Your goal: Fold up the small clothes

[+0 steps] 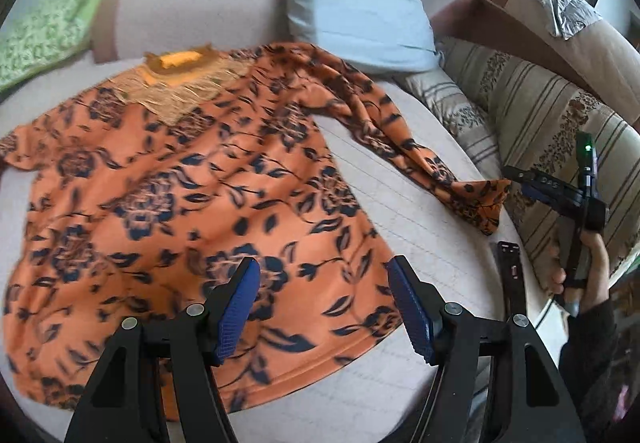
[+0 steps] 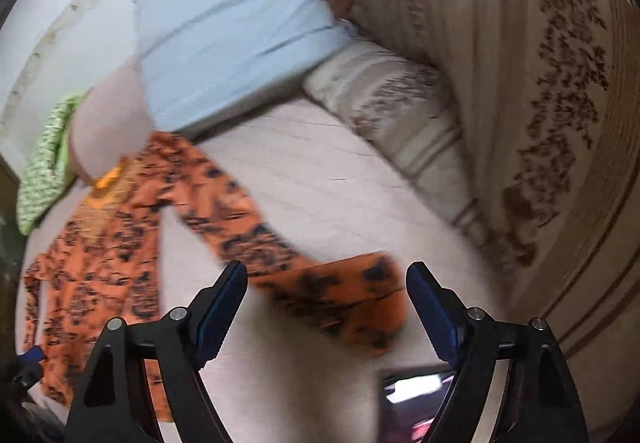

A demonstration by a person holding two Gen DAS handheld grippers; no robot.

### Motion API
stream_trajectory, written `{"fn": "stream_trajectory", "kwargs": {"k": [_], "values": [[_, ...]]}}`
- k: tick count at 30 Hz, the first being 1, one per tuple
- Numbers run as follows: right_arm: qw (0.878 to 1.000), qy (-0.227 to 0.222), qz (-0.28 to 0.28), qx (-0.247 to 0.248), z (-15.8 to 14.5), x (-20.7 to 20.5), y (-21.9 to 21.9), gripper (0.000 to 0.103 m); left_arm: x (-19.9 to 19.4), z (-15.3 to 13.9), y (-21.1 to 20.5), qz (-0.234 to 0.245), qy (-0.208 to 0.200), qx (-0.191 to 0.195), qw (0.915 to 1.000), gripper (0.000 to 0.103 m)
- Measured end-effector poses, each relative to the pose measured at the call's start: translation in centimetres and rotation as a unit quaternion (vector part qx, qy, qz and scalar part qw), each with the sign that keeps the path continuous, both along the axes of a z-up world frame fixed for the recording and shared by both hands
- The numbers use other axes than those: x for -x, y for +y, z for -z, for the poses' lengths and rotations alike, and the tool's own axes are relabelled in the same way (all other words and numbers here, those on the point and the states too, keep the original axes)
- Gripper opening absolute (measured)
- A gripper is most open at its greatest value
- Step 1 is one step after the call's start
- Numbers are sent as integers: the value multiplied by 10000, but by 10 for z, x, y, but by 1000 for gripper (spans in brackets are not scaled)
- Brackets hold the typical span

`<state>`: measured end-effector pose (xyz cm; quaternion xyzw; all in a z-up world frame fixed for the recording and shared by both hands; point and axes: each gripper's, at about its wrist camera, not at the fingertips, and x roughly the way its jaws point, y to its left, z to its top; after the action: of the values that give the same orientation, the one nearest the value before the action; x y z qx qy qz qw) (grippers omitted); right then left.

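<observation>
An orange flowered top (image 1: 180,179) lies spread flat on the pale bed (image 1: 420,227), one sleeve (image 2: 320,291) stretched sideways. The left tongs (image 1: 322,307) and right tongs (image 2: 326,311) both hover above it, released and empty.

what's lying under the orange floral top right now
The orange floral top lies spread on a pale ribbed bedcover, its sleeve stretched over the same cover. Anything beneath the fabric is hidden.

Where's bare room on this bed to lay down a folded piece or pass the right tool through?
Free: the pale sheet wedge between the orange shirt body and its outstretched sleeve, and the strip between that sleeve and the striped cushion. Crowded: shirt covers the left side; a phone lies beside the right tool.
</observation>
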<state>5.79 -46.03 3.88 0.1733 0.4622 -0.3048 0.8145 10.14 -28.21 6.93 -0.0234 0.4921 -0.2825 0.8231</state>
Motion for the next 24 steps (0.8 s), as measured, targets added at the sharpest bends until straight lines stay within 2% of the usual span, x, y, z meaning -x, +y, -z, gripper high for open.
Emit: {"fn": "stream_trajectory", "kwargs": {"k": [3, 4, 5, 6, 7, 9, 11, 12, 13, 15, 18, 20, 22, 24], "values": [[9990, 382, 160, -184, 24, -1, -16, 83, -8, 11, -19, 6, 239, 89, 9997, 66], [9983, 433, 214, -311, 33, 0, -20, 79, -8, 17, -28, 28, 327, 139, 9994, 66], [9980, 389, 203, -454, 39, 1, -21, 68, -6, 20, -36, 45, 410, 196, 9990, 66], [9974, 298, 238, -615, 42, 4, -21, 29, -7, 25, -48, 47, 488, 232, 9985, 66], [9960, 200, 325, -805, 42, 7, -21, 1, -11, 28, -56, 41, 539, 246, 9982, 66], [9925, -399, 345, -1100, 23, 15, -14, 2, -8, 30, -71, 36, 606, 296, 9977, 66], [9939, -651, 169, -879, -5, 14, 7, 2, -18, 30, -66, 52, 682, 381, 9969, 66], [9934, -803, 87, -820, -20, 14, 21, 2, -25, 31, -43, 54, 759, 460, 9960, 66], [9918, -976, -21, -827, -33, 13, 35, 2, -24, 16, -14, 45, 828, 559, 9950, 66], [9887, -1269, -208, -768, -60, 12, 70, 2, -49, 13, 2, 26, 1007, 778, 9919, 66], [9807, -1667, -625, -807, -84, 5, 132, 2, -72, 7, 19, 19, 1202, 1083, 9868, 66], [9738, -1832, -960, -950, -88, -7, 172, 2, -86, 6, 37, -82, 1345, 1339, 9818, 66], [9681, -1841, -1340, -1048, -81, -28, 215, 2, -102, 6, 67, -251, 1407, 1542, 9777, 66], [9643, -1637, -1727, -1162, -59, -58, 254, 2, -115, 11, 97, -461, 1316, 1450, 9796, 66]]}}
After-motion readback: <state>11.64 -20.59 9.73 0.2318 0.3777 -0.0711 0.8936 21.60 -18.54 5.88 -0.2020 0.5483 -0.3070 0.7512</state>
